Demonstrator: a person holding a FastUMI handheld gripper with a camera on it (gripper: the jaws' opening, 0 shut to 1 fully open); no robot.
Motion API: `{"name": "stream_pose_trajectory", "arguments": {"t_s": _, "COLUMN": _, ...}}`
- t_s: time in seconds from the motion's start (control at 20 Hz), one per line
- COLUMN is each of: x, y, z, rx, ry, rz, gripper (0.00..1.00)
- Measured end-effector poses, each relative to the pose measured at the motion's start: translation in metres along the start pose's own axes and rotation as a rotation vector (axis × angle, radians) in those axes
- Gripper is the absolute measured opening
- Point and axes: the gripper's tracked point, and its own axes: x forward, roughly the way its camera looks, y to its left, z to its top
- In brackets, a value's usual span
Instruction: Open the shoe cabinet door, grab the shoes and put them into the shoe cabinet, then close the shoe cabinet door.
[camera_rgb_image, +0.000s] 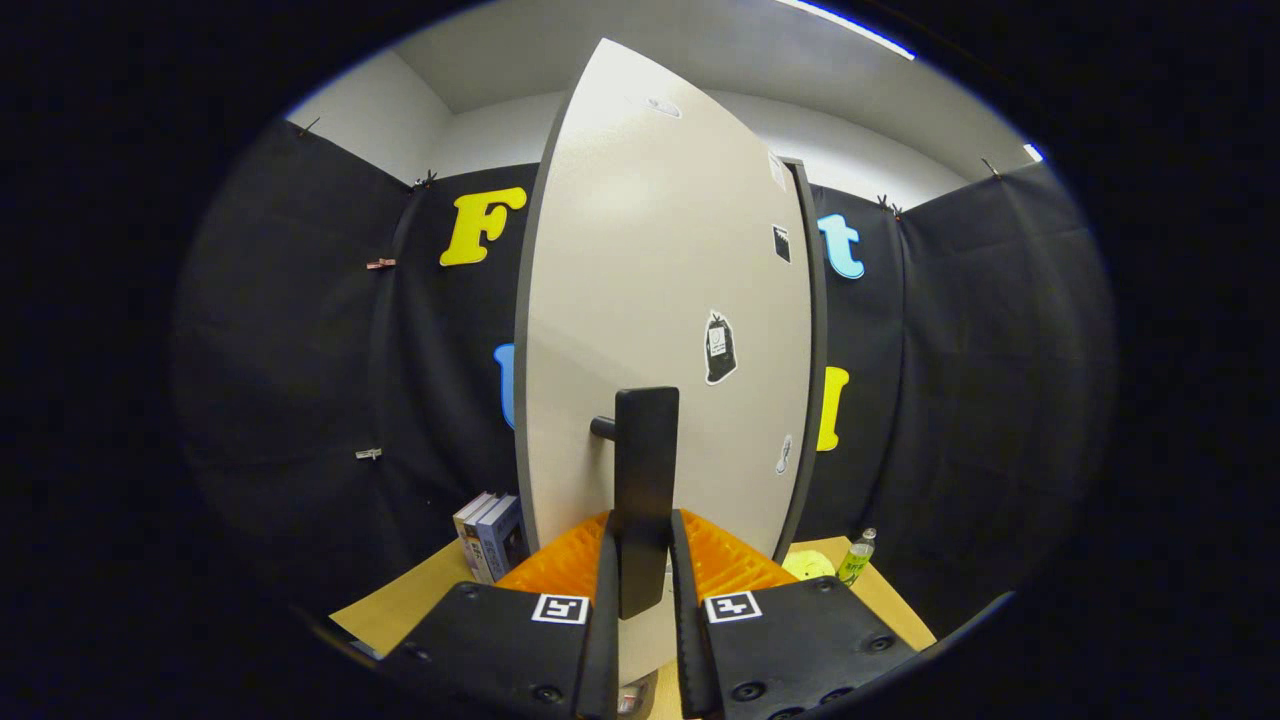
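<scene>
The shoe cabinet door (660, 300) is a tall pale panel with dark edges and a few stickers, standing right ahead of me and swung partly out. Its black bar handle (645, 480) runs vertically and stands off the panel on a short post. My gripper (640, 545) is shut on that handle, with one finger pressed against each side of its lower part. The cabinet's inside and the shoes are hidden behind the door.
The cabinet stands on a light wooden table (400, 605). A few boxes (488, 535) stand upright to the left of the door. To its right lie a yellow round object (808, 565) and a small bottle (856, 557).
</scene>
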Motion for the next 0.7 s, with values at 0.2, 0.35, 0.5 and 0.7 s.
{"name": "stream_pose_trajectory", "arguments": {"t_s": 0.2, "x": -0.016, "y": -0.023, "z": -0.001, "rx": 0.029, "ry": 0.003, "rz": 0.029, "gripper": 0.24}}
{"name": "stream_pose_trajectory", "arguments": {"t_s": 0.35, "x": -0.02, "y": -0.034, "z": 0.001, "rx": 0.013, "ry": -0.006, "rz": 0.031, "gripper": 0.24}}
{"name": "stream_pose_trajectory", "arguments": {"t_s": 0.5, "x": -0.028, "y": -0.063, "z": 0.005, "rx": -0.001, "ry": -0.023, "rz": 0.022, "gripper": 0.24}}
{"name": "stream_pose_trajectory", "arguments": {"t_s": 0.7, "x": -0.029, "y": -0.103, "z": 0.024, "rx": -0.017, "ry": -0.045, "rz": -0.003, "gripper": 0.23}}
